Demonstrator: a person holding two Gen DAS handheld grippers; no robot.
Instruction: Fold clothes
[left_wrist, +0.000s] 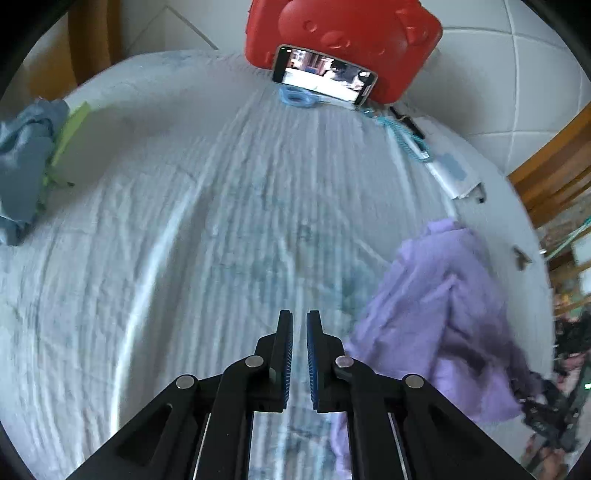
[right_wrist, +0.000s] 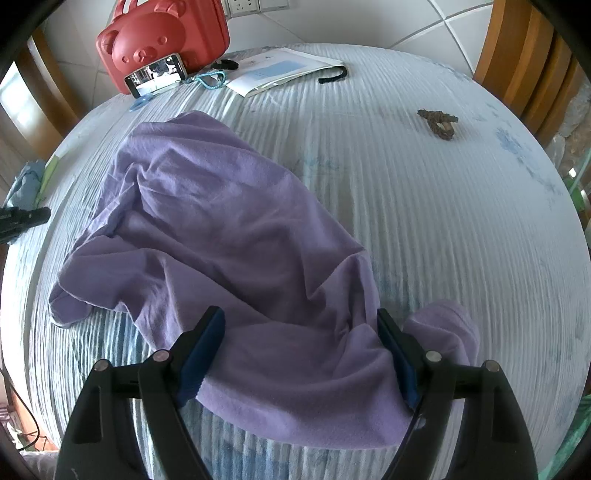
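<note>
A crumpled lilac garment (right_wrist: 236, 236) lies on the pale ribbed bedsheet (right_wrist: 424, 206). In the left wrist view it (left_wrist: 447, 314) lies to the right of my left gripper. My right gripper (right_wrist: 301, 325) is open, its jaws spread wide over the garment's near edge, with cloth between them. My left gripper (left_wrist: 299, 325) is shut and empty, a little above bare sheet (left_wrist: 184, 240) to the left of the garment. Its tip (right_wrist: 26, 218) shows at the left edge of the right wrist view.
A red bear-shaped case (right_wrist: 162, 37) with a phone (right_wrist: 155, 79) leaning on it stands at the far edge. Papers (right_wrist: 280, 70), a blue cord (right_wrist: 210, 79) and a brown hair tie (right_wrist: 437, 122) lie on the sheet. Blue-grey clothes (left_wrist: 22, 158) are piled at the left. Wooden bed frame (right_wrist: 524, 55) is on the right.
</note>
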